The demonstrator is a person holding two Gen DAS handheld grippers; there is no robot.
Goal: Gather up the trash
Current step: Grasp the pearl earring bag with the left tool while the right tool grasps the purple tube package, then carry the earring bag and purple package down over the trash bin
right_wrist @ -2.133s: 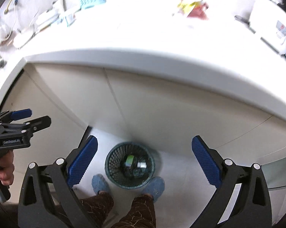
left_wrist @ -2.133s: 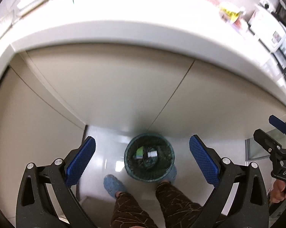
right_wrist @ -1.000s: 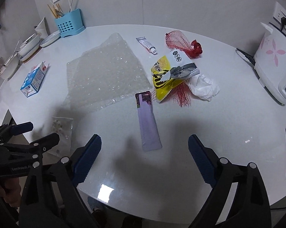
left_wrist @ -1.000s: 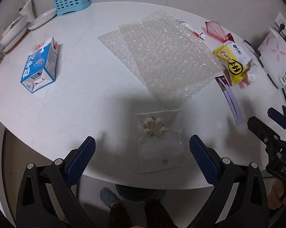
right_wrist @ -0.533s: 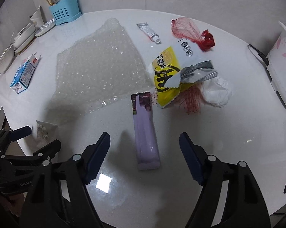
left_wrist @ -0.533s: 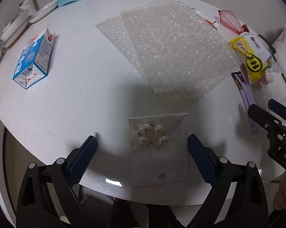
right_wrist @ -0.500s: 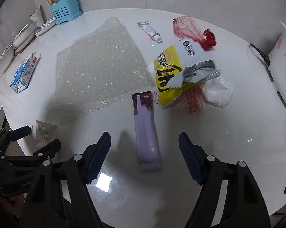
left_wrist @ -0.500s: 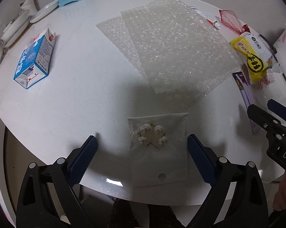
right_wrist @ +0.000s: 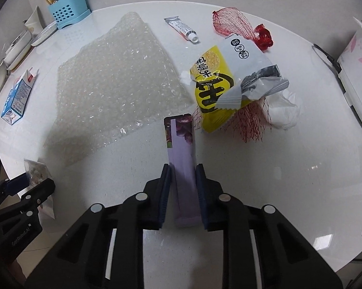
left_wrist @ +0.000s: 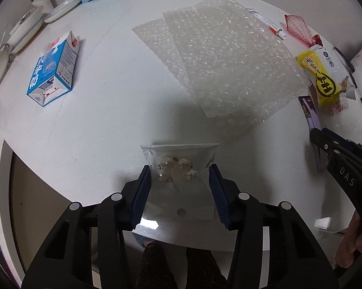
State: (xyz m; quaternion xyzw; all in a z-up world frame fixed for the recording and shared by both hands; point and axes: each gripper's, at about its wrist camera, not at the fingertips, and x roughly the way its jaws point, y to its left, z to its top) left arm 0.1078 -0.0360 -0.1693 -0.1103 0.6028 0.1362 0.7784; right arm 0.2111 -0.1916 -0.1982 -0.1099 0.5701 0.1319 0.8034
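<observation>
A small clear bag of pearl-like beads (left_wrist: 181, 192) lies at the near edge of the white round table (left_wrist: 96, 125). My left gripper (left_wrist: 179, 168) points down over it. Its jaws are closing, and the blue pads touch the bag's two sides, whose top edge is crumpling. A long purple wrapper (right_wrist: 181, 139) lies flat on the table in the right wrist view. My right gripper (right_wrist: 182, 168) is closing on the wrapper's near half, with both pads against its long edges. The left gripper (right_wrist: 31, 185) also shows at the left of that view, beside the clear bag (right_wrist: 36, 171).
Two sheets of bubble wrap (left_wrist: 229, 60) cover the table's middle. A blue milk carton (left_wrist: 53, 69) lies at the left. A yellow snack bag (right_wrist: 214, 89), red netting (right_wrist: 231, 24), a tube (right_wrist: 182, 30) and white tissue (right_wrist: 284, 113) lie beyond the wrapper. A blue holder (right_wrist: 65, 12) stands at the back.
Both grippers have come lower and closer to the table. The left jaws have narrowed onto the clear bag, the right jaws onto the purple wrapper.
</observation>
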